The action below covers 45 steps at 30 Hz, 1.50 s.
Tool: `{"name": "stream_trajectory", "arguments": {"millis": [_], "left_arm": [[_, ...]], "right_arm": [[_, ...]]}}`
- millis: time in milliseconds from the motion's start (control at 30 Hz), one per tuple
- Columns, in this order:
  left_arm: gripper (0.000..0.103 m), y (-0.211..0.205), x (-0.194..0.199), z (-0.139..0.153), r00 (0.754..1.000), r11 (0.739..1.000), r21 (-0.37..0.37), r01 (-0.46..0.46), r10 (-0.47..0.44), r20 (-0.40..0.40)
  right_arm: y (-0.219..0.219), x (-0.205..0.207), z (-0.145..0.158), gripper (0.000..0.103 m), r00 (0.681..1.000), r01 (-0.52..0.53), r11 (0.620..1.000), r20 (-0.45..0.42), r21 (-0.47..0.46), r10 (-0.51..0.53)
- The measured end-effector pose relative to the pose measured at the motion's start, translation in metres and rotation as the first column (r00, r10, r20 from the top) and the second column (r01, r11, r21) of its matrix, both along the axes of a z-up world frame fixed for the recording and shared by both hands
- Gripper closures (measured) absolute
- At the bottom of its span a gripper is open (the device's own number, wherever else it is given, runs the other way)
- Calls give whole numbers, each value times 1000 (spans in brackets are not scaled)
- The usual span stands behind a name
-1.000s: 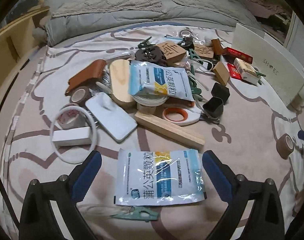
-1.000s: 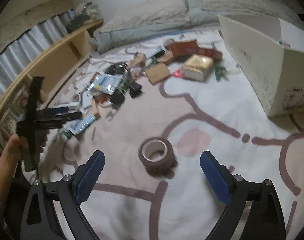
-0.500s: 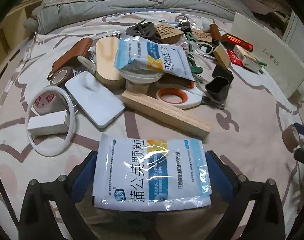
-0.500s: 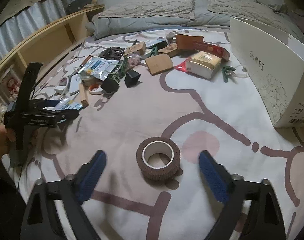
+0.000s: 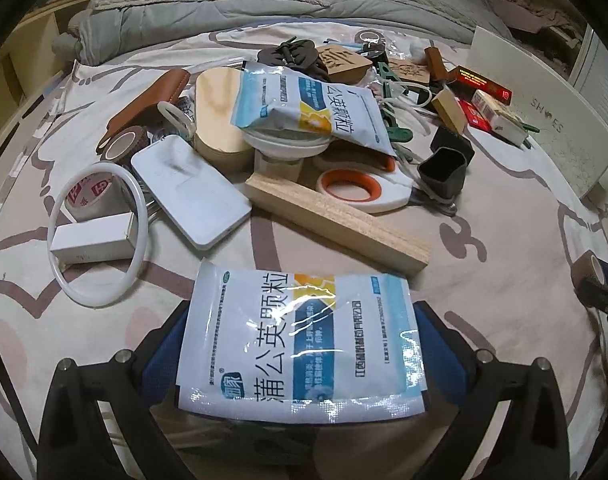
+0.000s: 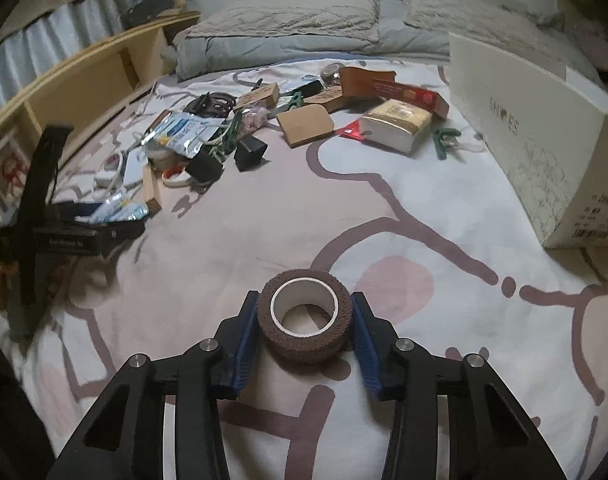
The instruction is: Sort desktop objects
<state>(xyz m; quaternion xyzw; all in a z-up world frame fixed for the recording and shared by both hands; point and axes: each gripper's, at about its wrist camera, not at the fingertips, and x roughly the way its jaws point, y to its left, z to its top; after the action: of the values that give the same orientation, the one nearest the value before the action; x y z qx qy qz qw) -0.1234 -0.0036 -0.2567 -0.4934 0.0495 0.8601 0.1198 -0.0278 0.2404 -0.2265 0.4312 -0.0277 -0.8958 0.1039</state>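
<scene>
The brown tape roll (image 6: 305, 316), well clear of the white shoebox (image 6: 544, 152), is bracketed by the closing right gripper (image 6: 305, 320); an off-centre squeeze could eject it. The left gripper (image 5: 300, 344), wide, straddles 1 sachet (image 5: 300, 344).

Your right gripper (image 6: 304, 322) has a matte black frame with triangular cut-outs in each arm. Four round silver screw heads mark the linkage pivots, two per side. Each finger carries a blue ribbed pad (image 6: 246, 344) on its inner face. Your left gripper (image 5: 300, 360) is built the same way: black arms, silver pivot screws, blue pads (image 5: 440, 354). Seen from the right wrist camera, the left unit shows a black cross-shaped body with a line of small white lettering on its side; the lettering is too blurred to read.
</scene>
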Motion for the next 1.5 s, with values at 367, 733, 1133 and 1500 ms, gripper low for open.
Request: {"name": "stream_trajectory", "arguments": {"millis": [367, 733, 1133, 1500], "left_arm": [[4, -4, 1, 6, 1000, 1000, 27, -15, 15, -17], [27, 5, 11, 11, 999, 999, 14, 29, -28, -38], [34, 11, 20, 15, 999, 997, 54, 50, -48, -25], [34, 6, 27, 24, 1000, 993, 118, 4, -2, -22]], "right_arm": [[-6, 4, -5, 59, 1000, -7, 998, -30, 63, 9], [-7, 4, -6, 59, 999, -7, 998, -32, 65, 9], [-5, 4, -5, 59, 999, -6, 999, -33, 53, 8], [-3, 3, 2, 59, 1000, 1, 999, -24, 54, 1]]}}
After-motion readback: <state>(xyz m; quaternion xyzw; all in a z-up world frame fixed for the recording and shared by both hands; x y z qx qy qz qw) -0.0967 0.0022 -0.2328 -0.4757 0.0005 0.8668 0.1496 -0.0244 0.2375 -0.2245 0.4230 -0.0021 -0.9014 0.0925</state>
